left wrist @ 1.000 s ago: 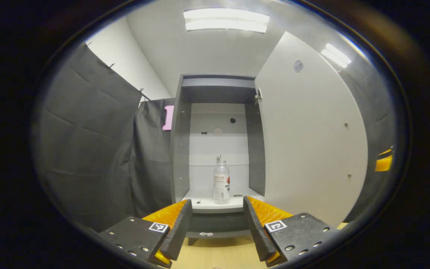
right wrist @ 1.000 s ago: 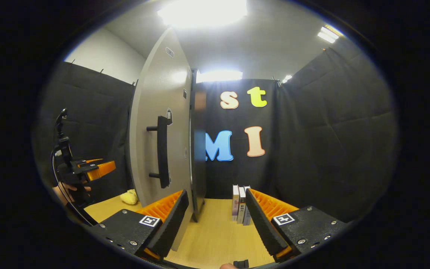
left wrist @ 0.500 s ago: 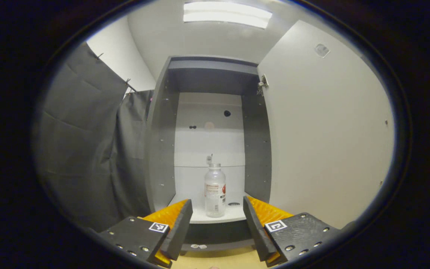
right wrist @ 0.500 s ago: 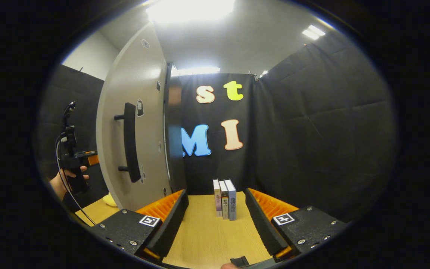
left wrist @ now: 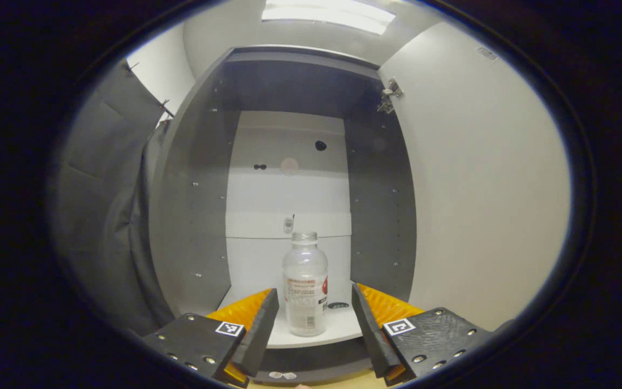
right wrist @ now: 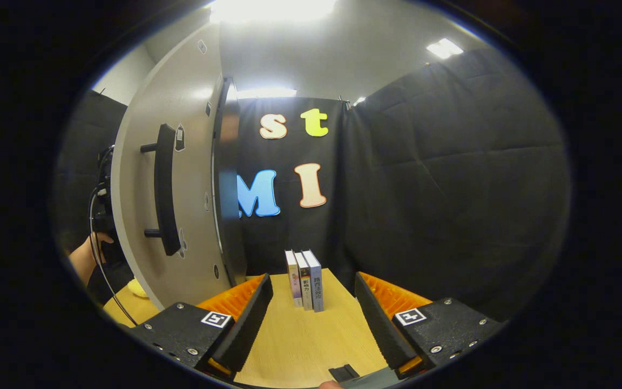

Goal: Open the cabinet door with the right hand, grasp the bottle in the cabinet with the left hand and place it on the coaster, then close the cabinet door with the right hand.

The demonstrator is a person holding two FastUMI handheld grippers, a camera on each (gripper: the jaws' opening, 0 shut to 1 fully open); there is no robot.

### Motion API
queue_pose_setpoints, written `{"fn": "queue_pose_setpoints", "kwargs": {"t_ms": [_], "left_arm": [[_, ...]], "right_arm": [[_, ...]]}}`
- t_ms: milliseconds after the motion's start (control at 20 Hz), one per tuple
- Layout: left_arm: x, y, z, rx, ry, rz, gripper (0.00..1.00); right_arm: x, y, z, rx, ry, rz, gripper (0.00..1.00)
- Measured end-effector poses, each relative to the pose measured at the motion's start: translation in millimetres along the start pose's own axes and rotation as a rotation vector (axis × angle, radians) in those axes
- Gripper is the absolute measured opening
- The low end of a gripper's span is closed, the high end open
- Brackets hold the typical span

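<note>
A clear plastic bottle [left wrist: 305, 283] with a white label stands upright on the white bottom shelf [left wrist: 338, 329] of the open grey cabinet [left wrist: 192, 189]. My left gripper [left wrist: 313, 310] is open just in front of it, fingers level with its lower half and apart from it. The cabinet door [left wrist: 478, 183] hangs open on the right. In the right gripper view the door [right wrist: 181, 178] stands at the left with its dark bar handle [right wrist: 164, 189]. My right gripper [right wrist: 311, 319] is open over the wooden table [right wrist: 300, 346], holding nothing.
Three books [right wrist: 304, 280] stand upright on the table ahead of the right gripper. A hand [right wrist: 81, 259] with a cable shows past the door's left edge, beside a yellow object [right wrist: 137, 289]. Black cloth walls close the booth.
My left gripper has moved in toward the cabinet; the bottle looms larger between its fingers. The right gripper view has swung right, away from the door, bringing the books closer to centre.
</note>
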State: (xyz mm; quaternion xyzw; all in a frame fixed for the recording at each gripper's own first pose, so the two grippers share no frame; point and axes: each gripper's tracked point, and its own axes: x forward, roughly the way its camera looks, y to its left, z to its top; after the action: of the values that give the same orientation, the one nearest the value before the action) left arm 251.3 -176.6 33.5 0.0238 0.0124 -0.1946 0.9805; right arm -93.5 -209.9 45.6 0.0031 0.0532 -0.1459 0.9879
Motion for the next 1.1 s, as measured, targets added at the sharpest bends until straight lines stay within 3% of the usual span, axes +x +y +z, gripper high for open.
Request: {"fn": "queue_pose_setpoints", "kwargs": {"t_ms": [50, 350, 400, 750, 900, 950, 1000, 1050, 1100], "left_arm": [[9, 0, -5, 0.002, 0.008, -0.011, 0.78], [53, 3, -30, 0.007, 0.023, -0.024, 0.82], [59, 6, -33, 0.008, 0.029, -0.017, 0.78], [87, 20, -49, -0.032, 0.059, 0.010, 0.78], [93, 19, -49, -0.024, 0.071, -0.014, 0.78], [92, 14, -49, -0.017, 0.081, -0.029, 0.71], [90, 14, -46, -0.009, 0.084, -0.030, 0.76], [86, 15, -42, -0.005, 0.076, -0.030, 0.71], [82, 15, -34, -0.005, 0.057, -0.029, 0.76]], "right_arm": [[1, 2, 0, 0.005, 0.003, -0.007, 0.94], [-2, -2, -9, 0.045, 0.029, -0.078, 0.94], [-2, -2, -12, 0.052, 0.038, -0.093, 0.94], [-7, -2, -11, 0.067, 0.039, -0.143, 0.94], [-8, 2, -8, 0.054, 0.031, -0.140, 0.92], [-9, 3, -6, 0.048, 0.021, -0.137, 0.94], [-7, 3, -7, 0.044, 0.018, -0.133, 0.94], [-7, 4, -7, 0.046, 0.019, -0.125, 0.94], [-6, 7, -6, 0.053, 0.015, -0.112, 0.94]]}}
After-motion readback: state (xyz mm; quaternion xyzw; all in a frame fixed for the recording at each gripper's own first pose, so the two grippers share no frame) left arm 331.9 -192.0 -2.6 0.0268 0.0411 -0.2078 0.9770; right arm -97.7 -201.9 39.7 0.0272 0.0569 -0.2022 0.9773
